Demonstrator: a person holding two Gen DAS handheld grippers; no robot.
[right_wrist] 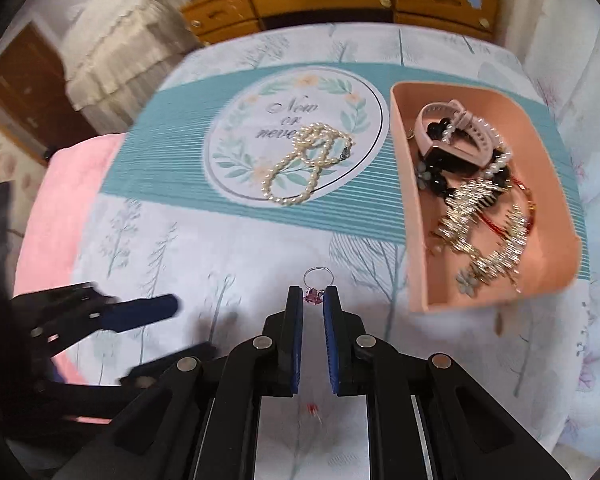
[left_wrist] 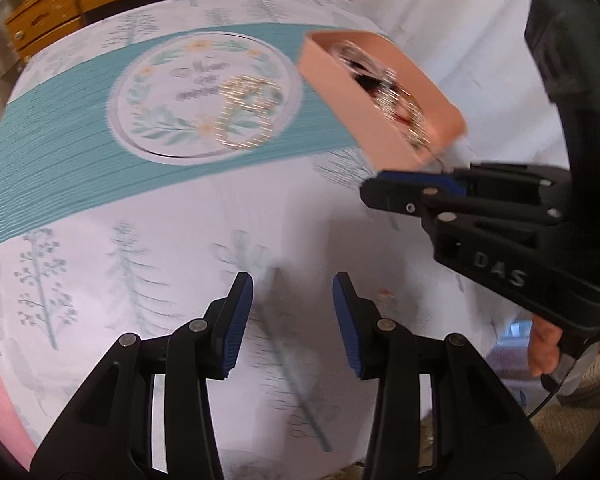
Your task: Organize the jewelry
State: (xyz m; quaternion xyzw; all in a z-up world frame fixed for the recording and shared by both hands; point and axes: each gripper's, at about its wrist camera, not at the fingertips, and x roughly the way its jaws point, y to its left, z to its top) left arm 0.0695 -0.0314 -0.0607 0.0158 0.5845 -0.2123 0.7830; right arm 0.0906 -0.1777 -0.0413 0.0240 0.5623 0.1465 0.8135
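The left gripper point(left_wrist: 293, 322) is sitting at the bottom centre of its own wrist view with its blue-padded fingers point(left_wrist: 236, 328) standing well apart and nothing between them. In the right wrist view it is showing blurred at the lower left. The right gripper point(right_wrist: 313, 294) is occupying the bottom centre of its view, its fingers point(right_wrist: 296, 320) drawn close together and pinching a small ring point(right_wrist: 316, 280) at their tips. In the left wrist view it is reaching in from the right edge, and the person's hand point(left_wrist: 544, 344) is gripping its handle at the lower right.
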